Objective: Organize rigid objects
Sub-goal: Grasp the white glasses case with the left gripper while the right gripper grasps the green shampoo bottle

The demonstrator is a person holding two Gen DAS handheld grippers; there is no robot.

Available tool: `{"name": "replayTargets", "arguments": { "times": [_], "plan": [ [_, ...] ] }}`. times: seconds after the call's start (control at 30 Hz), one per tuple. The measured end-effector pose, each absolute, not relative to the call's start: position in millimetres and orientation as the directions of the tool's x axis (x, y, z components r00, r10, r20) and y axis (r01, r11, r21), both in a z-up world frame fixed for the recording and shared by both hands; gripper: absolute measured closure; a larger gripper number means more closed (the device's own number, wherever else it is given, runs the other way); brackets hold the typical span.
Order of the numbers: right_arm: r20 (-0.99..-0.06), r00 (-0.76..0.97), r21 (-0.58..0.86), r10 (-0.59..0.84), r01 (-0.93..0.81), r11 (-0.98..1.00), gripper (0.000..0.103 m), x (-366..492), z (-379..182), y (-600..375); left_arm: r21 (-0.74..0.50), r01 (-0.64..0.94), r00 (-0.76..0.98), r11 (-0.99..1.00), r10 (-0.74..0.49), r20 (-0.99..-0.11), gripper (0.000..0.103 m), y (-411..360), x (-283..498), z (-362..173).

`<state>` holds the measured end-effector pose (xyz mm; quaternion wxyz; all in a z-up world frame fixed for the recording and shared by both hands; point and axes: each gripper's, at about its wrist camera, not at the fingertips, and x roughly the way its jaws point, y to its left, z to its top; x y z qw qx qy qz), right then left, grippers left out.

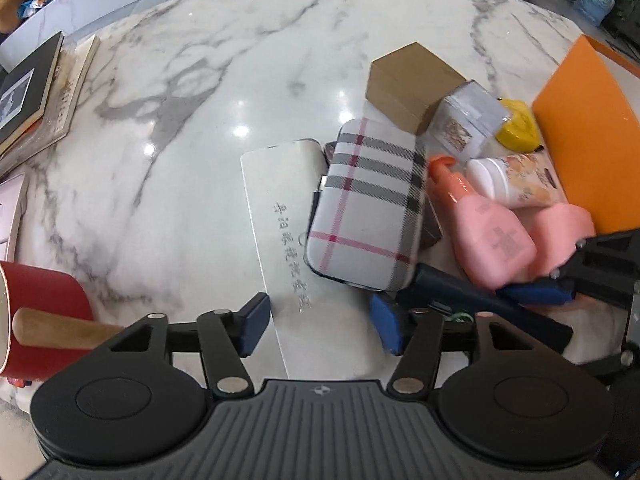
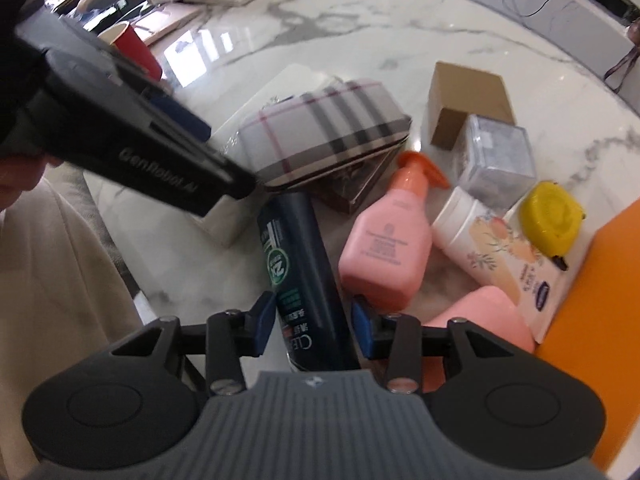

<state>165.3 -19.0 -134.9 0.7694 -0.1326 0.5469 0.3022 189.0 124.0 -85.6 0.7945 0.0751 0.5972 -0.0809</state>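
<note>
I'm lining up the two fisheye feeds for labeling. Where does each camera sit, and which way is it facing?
Left wrist: on the left hand-held gripper, looking along its open fingers across the marble table at the plaid case; the right hand-held gripper enters at right.
Right wrist: on the right hand-held gripper, fingers either side of the dark bottle, facing the pile; the left one crosses at upper left.
Shared: plaid case, cardboard box, pink pump bottle, yellow tape measure.

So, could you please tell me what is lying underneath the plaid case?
The plaid case rests tilted on a dark brown box, and one end overlaps a flat white box. The case covers most of the brown box, so its contents cannot be seen.
</note>
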Motion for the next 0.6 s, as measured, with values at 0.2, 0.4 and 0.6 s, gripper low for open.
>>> {"name": "replayTargets", "arguments": {
  "times": [0.2, 0.4, 0.6],
  "plan": [
    [-0.927, 0.206, 0.112, 0.314, -0.648, 0.754, 0.062, 166, -141, -11, 0.016, 0.208, 0.244, 0.978, -0.036, -0.969, 0.027, 124, 201, -100],
    [-0.926, 0.182, 0.154, 0.330, -0.617, 0.772, 0.065, 172, -139, -17, 0.011, 0.248, 0.206, 0.969, -0.041, -0.978, 0.030, 123, 198, -102],
    [-0.929, 0.177, 0.161, 0.327, -0.602, 0.782, 0.064, 173, -139, -19, 0.018, 0.359, 0.118, 0.933, -0.026, -0.993, 0.030, 128, 183, -103]
  ]
}}
